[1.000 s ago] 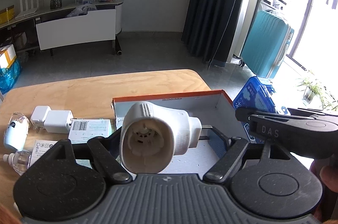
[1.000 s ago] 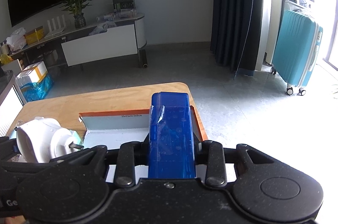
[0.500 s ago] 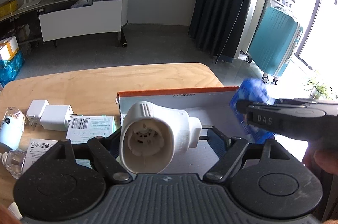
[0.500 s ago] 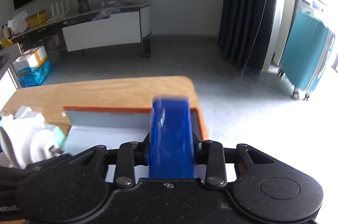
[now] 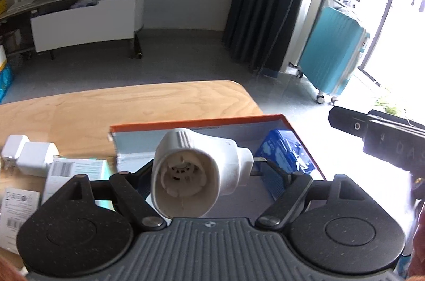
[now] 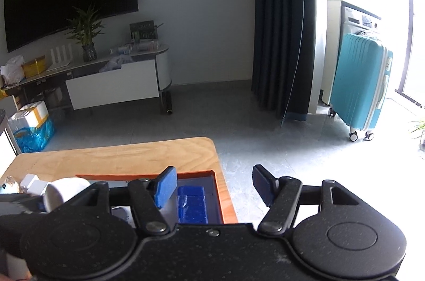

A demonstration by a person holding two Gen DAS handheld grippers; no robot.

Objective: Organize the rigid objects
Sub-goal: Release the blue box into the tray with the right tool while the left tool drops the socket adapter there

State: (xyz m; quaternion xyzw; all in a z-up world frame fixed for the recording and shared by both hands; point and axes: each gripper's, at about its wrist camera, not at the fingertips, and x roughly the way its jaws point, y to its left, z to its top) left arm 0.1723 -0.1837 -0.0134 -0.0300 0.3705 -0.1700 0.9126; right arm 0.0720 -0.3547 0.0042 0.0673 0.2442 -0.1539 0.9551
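A white plug adapter (image 5: 191, 174) sits lengthwise between the fingers of my left gripper (image 5: 209, 167), held above the near edge of the orange-rimmed cardboard box (image 5: 199, 123). The jaws are easing open, but the adapter still sits in them. A blue rectangular case (image 5: 285, 157) lies inside the box at its right end, also seen in the right wrist view as the blue case (image 6: 191, 205). My right gripper (image 6: 213, 185) hangs above it with jaws opening and nothing between its blue pads (image 6: 166, 186). Its black finger (image 5: 353, 125) shows at the right.
White chargers (image 5: 29, 155), a barcoded carton (image 5: 77, 169) and a leaflet (image 5: 18, 206) lie on the wooden table (image 5: 132, 106) left of the box. The table's right edge runs just beyond the box rim (image 6: 217, 196). A teal suitcase (image 6: 361, 84) stands on the floor beyond.
The right gripper opened and let go of the blue case, which now lies in the box. The left gripper carried the white adapter a little closer to the box.
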